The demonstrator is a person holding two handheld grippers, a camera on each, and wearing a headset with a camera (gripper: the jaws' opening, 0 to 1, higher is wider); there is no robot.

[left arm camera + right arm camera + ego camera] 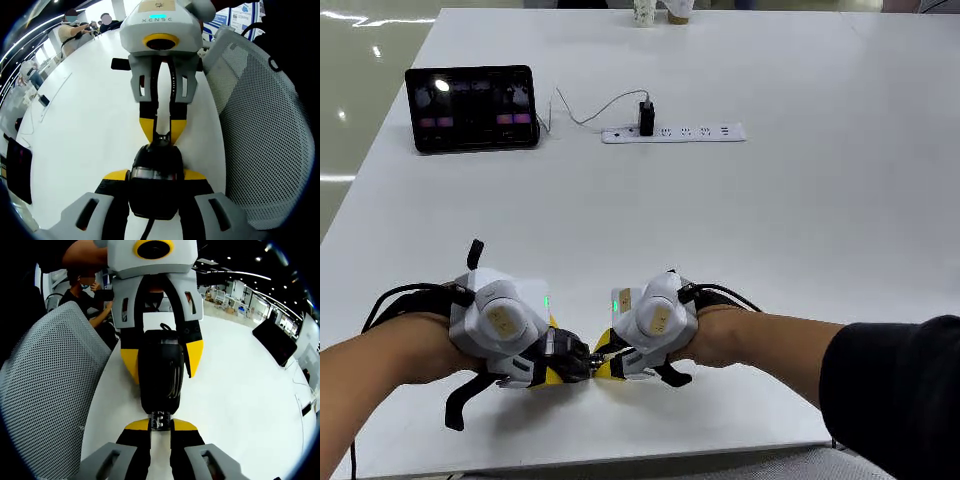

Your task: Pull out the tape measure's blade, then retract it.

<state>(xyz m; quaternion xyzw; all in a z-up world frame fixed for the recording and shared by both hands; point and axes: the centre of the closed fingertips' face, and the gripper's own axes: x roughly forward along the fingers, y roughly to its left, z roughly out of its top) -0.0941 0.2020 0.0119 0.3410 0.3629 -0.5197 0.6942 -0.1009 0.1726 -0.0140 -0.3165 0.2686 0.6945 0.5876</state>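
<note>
**Gripping both ends, blade barely out**

Our left gripper [156,176] has its jaws clamped on the black tape measure [155,192]. Our right gripper [160,426] pinches the blade [160,418] by its hook, just beside the case. They meet nose to nose on the tabletop [720,220], so we judge the pull runs straight apart.

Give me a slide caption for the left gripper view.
Left gripper clamps the tape measure while the right gripper pinches its blade tip.
</note>
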